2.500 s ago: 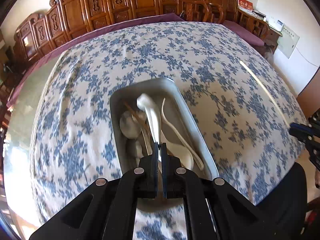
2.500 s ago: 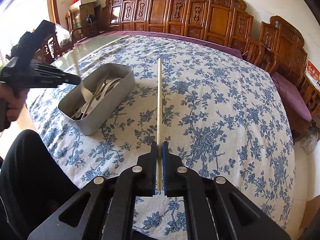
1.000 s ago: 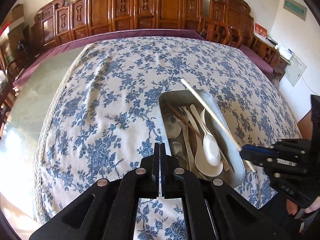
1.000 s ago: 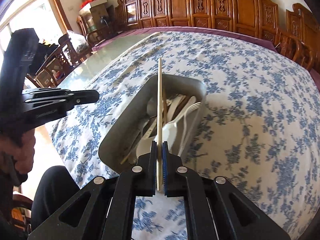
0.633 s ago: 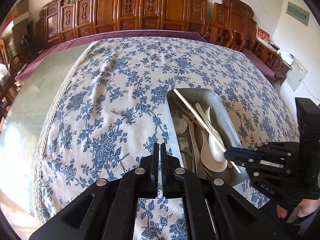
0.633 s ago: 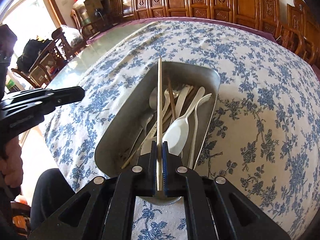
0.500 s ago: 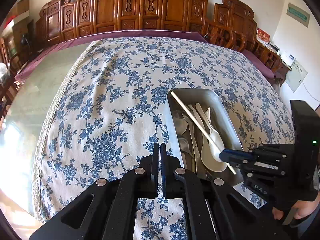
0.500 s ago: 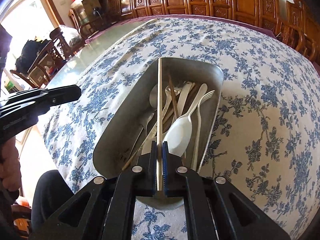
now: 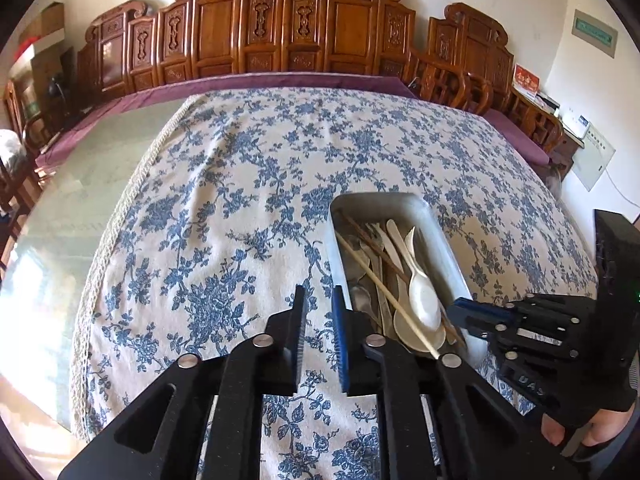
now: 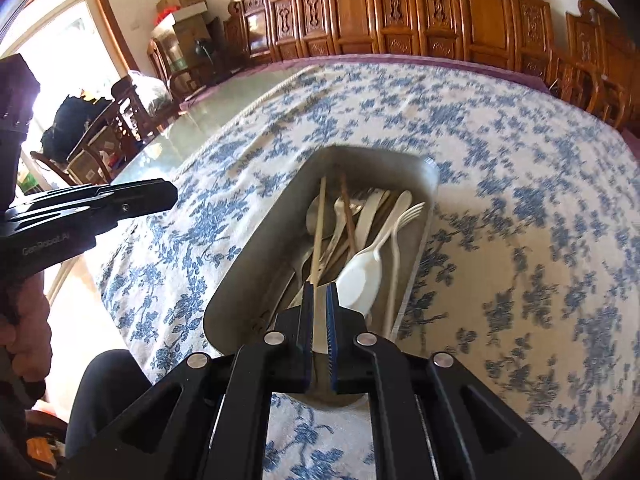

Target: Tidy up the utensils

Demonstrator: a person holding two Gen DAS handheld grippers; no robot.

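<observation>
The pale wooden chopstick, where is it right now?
In the right wrist view the pale chopstick lies in the metal tray, along its left side beside the white spoon, its near end between the right gripper's parted fingers.

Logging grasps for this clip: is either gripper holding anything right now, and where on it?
Nothing: the pale chopstick lies loose between the right gripper's parted jaws; the left gripper is open.

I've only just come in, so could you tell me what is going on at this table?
A person is tidying utensils into a metal tray on a blue-flowered tablecloth. The right claw is over the tray's near end, jaws parted, and a pale chopstick lies between them, its far end down among the white spoon, fork and other cutlery. The left claw is open and empty, just left of the tray.
</observation>
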